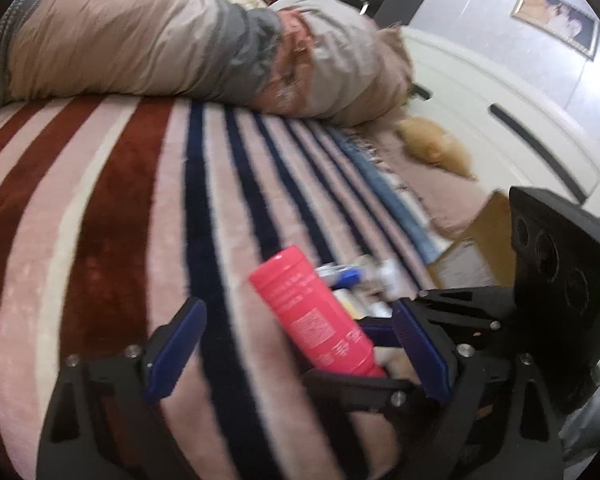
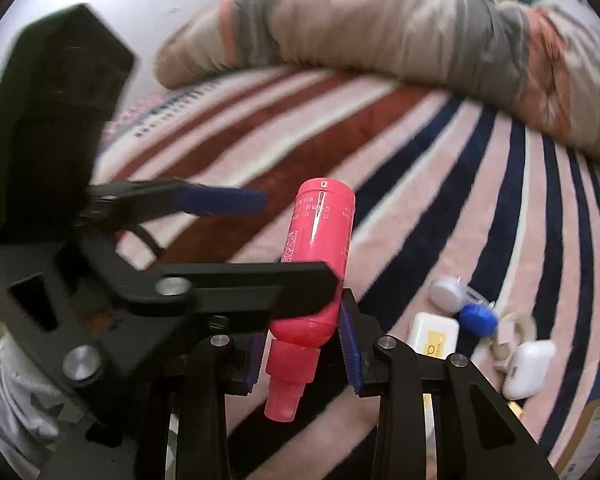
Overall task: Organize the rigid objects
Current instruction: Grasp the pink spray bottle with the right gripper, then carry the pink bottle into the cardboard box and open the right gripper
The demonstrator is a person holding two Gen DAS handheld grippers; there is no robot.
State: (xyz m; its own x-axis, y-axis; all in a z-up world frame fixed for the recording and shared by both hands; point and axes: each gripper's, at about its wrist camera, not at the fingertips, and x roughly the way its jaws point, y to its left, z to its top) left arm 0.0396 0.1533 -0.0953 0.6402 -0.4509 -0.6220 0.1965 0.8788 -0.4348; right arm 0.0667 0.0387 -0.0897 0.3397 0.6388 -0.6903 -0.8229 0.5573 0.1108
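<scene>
A pink spray bottle (image 2: 318, 248) is held upside down, nozzle toward the camera, between the blue pads of my right gripper (image 2: 302, 354), which is shut on its neck end. In the left wrist view the same bottle (image 1: 316, 316) stands between the wide-apart fingers of my left gripper (image 1: 296, 352), which is open around it; the right gripper (image 1: 440, 336) comes in from the right. The left gripper's arm (image 2: 204, 284) crosses in front of the bottle in the right wrist view. Small items lie on the striped blanket (image 2: 420, 168): a white case (image 2: 432, 336), a blue cap (image 2: 478, 320), a white charger (image 2: 528, 368).
A rolled beige and grey quilt (image 1: 172, 44) lies across the far side of the bed. A cardboard box (image 1: 480, 248) sits at the bed's right edge, its corner also in the right wrist view (image 2: 596, 440). A white door (image 1: 500, 120) is behind.
</scene>
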